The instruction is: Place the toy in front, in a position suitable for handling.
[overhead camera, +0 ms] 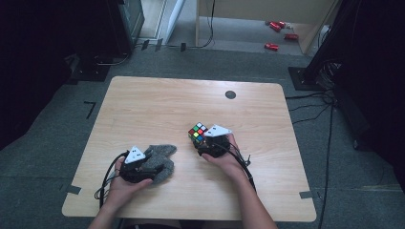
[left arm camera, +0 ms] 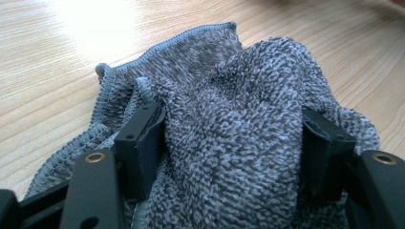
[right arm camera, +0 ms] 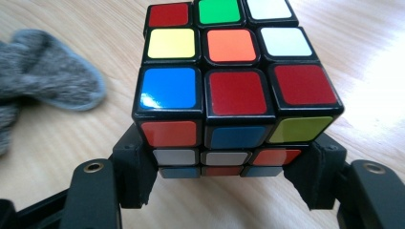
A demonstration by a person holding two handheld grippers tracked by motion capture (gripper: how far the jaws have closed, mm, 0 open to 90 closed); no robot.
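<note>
High view first, and I'm using the puzzle cube [overhead camera: 197,132] as my landmark since it sits about mid-counter. Well to the left of the cube and nearer the person is the left hand-held gripper [overhead camera: 154,171], down near the front edge of the wooden counter [overhead camera: 143,100]. From my seat it's got the grey cloth [overhead camera: 160,157] bunched up between its jaws. The left gripper view backs that up: the jaws stand roughly halfway apart with a fat fold of the terry cloth [left arm camera: 234,138] packed between them, both pads pressed into the fabric, the rest of the cloth slumped on the wood.

Moving right, the cube itself. It's scrambled, with red, yellow, orange, white, blue and green stickers all mixed. The right hand-held gripper [overhead camera: 200,143] is right at the cube, coming at it from the person's side. In the right gripper view the jaws [right arm camera: 224,176] are clamped on the cube's [right arm camera: 229,86] lower layers, one pad on either side, about half open because the cube is that wide. An end of the cloth [right arm camera: 47,71] shows off to the cube's left there, apart from it.
</note>
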